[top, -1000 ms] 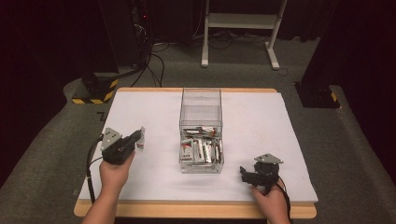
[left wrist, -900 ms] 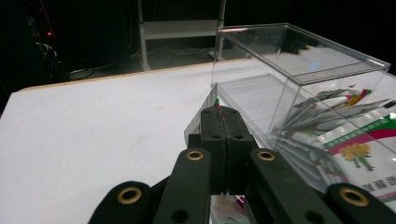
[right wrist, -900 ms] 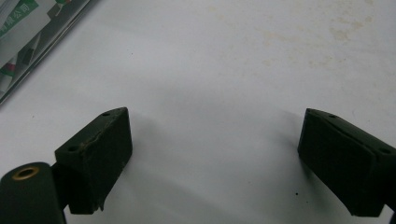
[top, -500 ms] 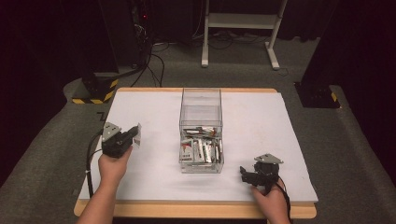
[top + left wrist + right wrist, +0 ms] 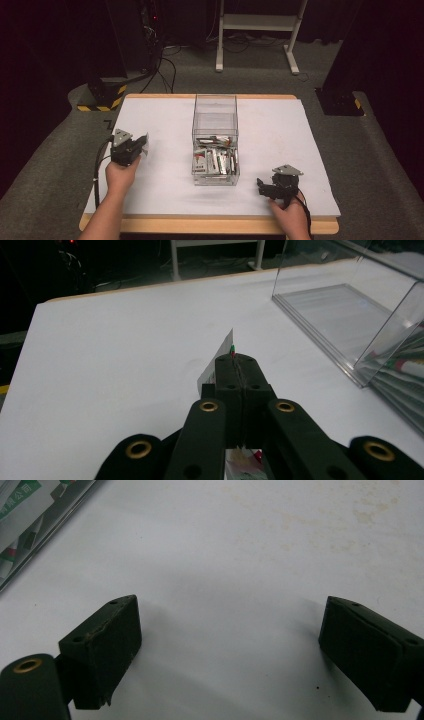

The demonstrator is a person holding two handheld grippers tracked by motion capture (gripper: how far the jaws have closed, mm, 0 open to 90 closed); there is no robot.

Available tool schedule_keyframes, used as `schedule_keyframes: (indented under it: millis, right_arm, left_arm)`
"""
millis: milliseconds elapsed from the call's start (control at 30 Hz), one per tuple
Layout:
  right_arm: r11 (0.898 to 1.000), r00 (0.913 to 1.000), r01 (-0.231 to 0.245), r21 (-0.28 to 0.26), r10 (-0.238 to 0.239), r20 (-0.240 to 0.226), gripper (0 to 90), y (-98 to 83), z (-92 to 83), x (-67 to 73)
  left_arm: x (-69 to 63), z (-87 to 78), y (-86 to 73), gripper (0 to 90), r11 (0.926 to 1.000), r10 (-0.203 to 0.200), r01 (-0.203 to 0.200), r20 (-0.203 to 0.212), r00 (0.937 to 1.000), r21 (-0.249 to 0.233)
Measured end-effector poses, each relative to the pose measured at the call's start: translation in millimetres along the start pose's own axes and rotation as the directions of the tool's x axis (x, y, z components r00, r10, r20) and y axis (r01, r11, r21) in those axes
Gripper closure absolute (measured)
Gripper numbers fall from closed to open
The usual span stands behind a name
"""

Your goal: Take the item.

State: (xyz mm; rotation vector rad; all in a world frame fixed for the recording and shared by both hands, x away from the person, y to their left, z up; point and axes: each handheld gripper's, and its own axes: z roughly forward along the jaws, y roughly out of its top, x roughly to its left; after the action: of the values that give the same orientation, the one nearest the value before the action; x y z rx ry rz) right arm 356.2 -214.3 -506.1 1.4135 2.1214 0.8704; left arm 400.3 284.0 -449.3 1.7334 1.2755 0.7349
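Observation:
A clear plastic box (image 5: 215,120) stands in the middle of the white table (image 5: 165,120), its near half filled with several flat packets (image 5: 216,161). My left gripper (image 5: 142,145) is held above the table's left side, well left of the box, shut on one thin white packet (image 5: 218,361) with a red and green corner. That packet stands on edge between the jaws. The box's wall (image 5: 380,325) lies to the right in the left gripper view. My right gripper (image 5: 261,184) rests low near the front right, its jaws wide open over bare table (image 5: 225,580), nothing between them.
The box's far half holds nothing. A corner of the box with packets (image 5: 25,510) lies at the right gripper view's upper left. Beyond the table are dark floor, cables (image 5: 165,65), a white stand (image 5: 257,30) and a yellow-black base (image 5: 100,97).
My left gripper, holding the packet, has drifted left and slightly away from the box. The right gripper has stayed in place.

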Motion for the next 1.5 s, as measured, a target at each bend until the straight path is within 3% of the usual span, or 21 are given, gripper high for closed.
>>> schedule_keyframes:
  millis: [400, 767, 867, 933, 1000, 1200, 1300, 1367, 1400, 1500]
  right_arm:
    - [1.0, 1.0, 0.0, 0.0, 0.0, 0.0, 9.9, 0.0, 0.0, 0.0]
    - [1.0, 1.0, 0.0, 0.0, 0.0, 0.0, 9.9, 0.0, 0.0, 0.0]
    - [1.0, 1.0, -0.002, 0.001, 0.002, 0.0, 9.9, -0.1, -0.1, 0.1]
    - [1.0, 1.0, -0.002, 0.001, 0.002, 0.0, 9.8, 0.0, 0.0, 0.1]
    - [1.0, 1.0, -0.002, 0.001, 0.002, 0.0, 9.9, -0.1, 0.0, 0.1]
    - [1.0, 1.0, 0.0, 0.0, 0.0, 0.0, 9.8, 0.0, 0.0, 0.0]
    - [1.0, 1.0, -0.002, 0.001, 0.002, 0.0, 9.8, 0.0, 0.0, 0.1]
    - [1.0, 1.0, -0.001, 0.0, 0.001, 0.0, 9.8, 0.0, 0.0, 0.0]
    - [1.0, 1.0, -0.002, 0.0, 0.002, 0.0, 9.8, -0.1, 0.0, 0.1]
    - [1.0, 1.0, -0.002, 0.0, 0.002, 0.0, 9.9, -0.1, 0.0, 0.1]
  left_arm:
    - [-3.9, 14.1, -4.8, 89.0, 0.9995, -0.001, 0.001, -0.002, 1.0, 0.032]
    - [-7.4, 23.0, -7.8, 86.3, 0.9986, -0.041, 0.04, 0.032, 0.9987, 0.035]
    - [-10.7, 25.9, -9.0, 78.8, 0.9981, -0.053, 0.051, 0.071, 0.9961, 0.034]
    - [-14.3, 25.9, -9.5, 66.8, 0.9981, -0.058, 0.056, 0.1, 0.9933, 0.026]
    - [-17.6, 24.0, -9.1, 62.1, 0.9977, -0.064, 0.062, 0.118, 0.9909, 0.027]
    - [-21.1, 16.2, -7.9, 57.5, 0.9975, -0.071, 0.071, 0.145, 0.987, 0.005]
    - [-22.6, 11.6, -10.1, 55.8, 0.9958, -0.091, 0.092, 0.165, 0.982, 0.002]
    - [-21.0, 9.6, -12.2, 54.3, 0.997, -0.077, 0.077, 0.164, 0.9835, 0.003]
    - [-24.2, 9.1, -14.0, 54.3, 0.9917, -0.125, 0.128, 0.172, 0.9771, -0.008]
    - [-24.3, 6.8, -18.7, 52.7, 0.9885, -0.145, 0.15, 0.17, 0.9748, -0.018]
